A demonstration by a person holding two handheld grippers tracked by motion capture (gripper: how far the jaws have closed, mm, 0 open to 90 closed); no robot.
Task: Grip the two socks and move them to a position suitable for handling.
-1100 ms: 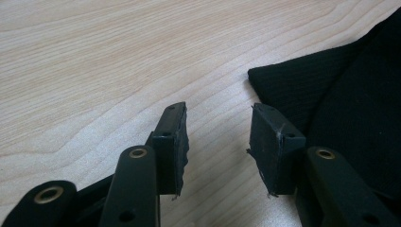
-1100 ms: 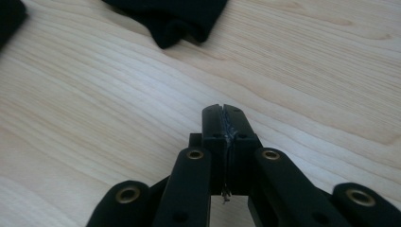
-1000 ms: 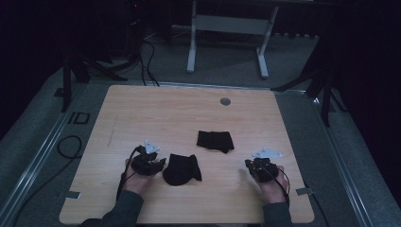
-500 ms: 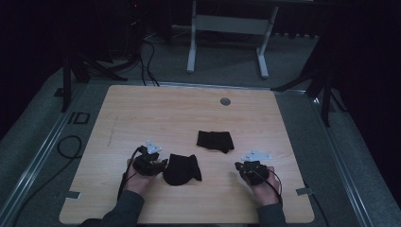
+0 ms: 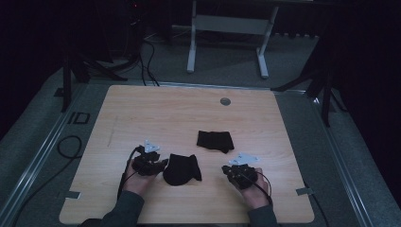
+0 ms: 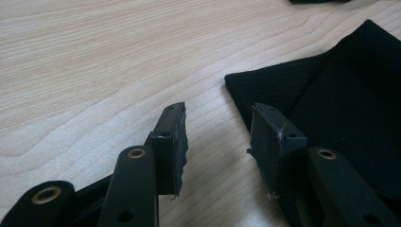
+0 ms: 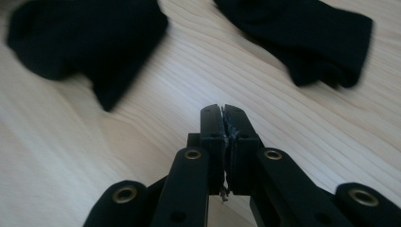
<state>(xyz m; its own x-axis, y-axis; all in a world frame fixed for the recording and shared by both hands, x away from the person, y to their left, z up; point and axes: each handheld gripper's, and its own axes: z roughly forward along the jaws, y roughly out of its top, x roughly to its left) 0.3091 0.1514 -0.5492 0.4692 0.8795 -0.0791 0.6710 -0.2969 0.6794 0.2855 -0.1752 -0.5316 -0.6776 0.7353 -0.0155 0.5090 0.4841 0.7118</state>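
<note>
I am reading just one marking here: the letters "ID" (image 5: 78, 117), standing dark on the grey floor mat just beside the left edge of my wooden table (image 5: 142, 113), seen in the high view. I am finding nothing else legible: no lettering, brand, or number is showing on the tabletop or on the dark cloths lying there, and the two gripper views are giving me no text at all.
</note>
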